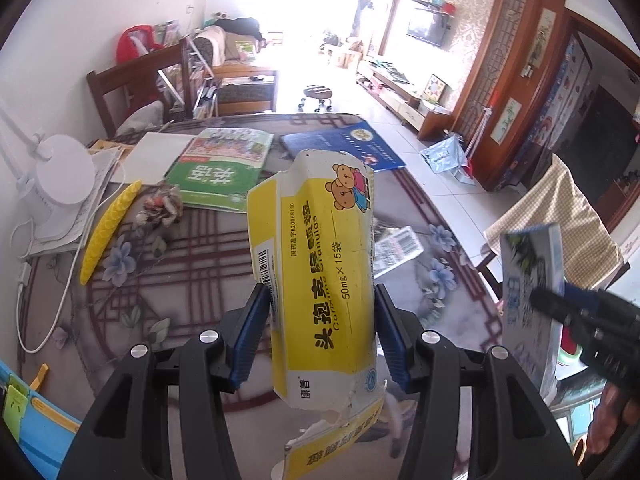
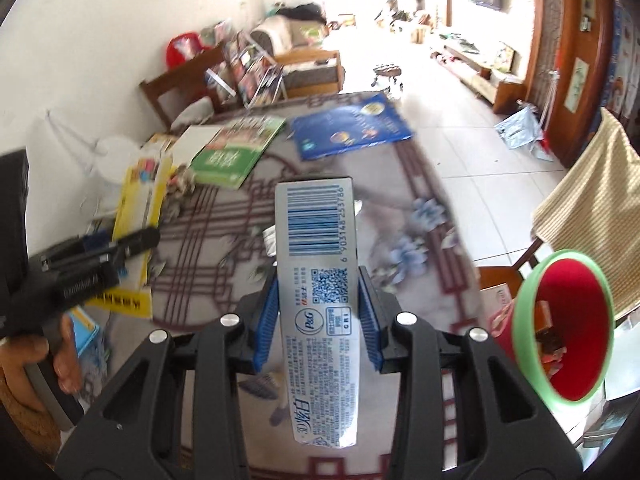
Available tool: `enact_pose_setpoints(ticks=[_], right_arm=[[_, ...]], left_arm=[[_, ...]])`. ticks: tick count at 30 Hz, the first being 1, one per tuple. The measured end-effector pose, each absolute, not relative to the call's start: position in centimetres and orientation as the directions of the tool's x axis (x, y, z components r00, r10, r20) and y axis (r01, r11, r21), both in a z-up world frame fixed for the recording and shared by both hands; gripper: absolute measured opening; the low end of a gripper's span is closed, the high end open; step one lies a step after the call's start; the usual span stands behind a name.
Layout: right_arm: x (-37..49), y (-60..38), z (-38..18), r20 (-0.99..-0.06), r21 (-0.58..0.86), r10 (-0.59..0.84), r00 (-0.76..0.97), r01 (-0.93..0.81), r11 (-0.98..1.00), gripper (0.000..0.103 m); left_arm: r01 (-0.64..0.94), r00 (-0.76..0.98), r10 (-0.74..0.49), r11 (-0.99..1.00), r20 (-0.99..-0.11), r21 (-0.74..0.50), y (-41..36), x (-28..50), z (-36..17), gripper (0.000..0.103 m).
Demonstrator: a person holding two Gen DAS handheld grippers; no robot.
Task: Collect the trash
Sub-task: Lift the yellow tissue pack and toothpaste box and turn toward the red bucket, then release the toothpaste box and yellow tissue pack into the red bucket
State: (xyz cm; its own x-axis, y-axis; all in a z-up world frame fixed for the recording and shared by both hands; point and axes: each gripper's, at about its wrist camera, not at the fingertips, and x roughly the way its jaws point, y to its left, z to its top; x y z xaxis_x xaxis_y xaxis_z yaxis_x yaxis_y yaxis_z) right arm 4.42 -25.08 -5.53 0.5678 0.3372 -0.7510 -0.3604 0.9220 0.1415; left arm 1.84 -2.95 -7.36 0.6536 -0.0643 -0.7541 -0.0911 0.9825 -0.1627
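L gripper clamps yellow box, R gripper prob toothpaste box

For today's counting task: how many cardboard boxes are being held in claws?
2. The yellow medicine box sits in the left claw; the silver toothpaste box in the right claw.

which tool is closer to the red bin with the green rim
Right. The right tool, shut on the silver-blue box, has the red bin just to its right. The left tool, shut on the yellow box, is farther left, beyond the right one.
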Motion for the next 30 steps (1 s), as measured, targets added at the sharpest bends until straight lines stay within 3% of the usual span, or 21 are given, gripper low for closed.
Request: enact_pose_setpoints(ticks=[15,30], right_arm=[[5.4,-34.6,-4.7,-0.735,0.156,0.331,0.591,-0.328,0.932,0.036],[7.2,-46.2,-4.9,-0.725,0.164,0.229,0.649,-0.160,0.973,0.036]], left_arm=[[-0.004,0.650,-0.138,0.983,-0.747,-0.185,-14.6,4.1,-6.8,0.050],[0.185,0.616,-0.265,0.964,-0.742,-0.191,-26.9,7.7,-6.5,0.050]])
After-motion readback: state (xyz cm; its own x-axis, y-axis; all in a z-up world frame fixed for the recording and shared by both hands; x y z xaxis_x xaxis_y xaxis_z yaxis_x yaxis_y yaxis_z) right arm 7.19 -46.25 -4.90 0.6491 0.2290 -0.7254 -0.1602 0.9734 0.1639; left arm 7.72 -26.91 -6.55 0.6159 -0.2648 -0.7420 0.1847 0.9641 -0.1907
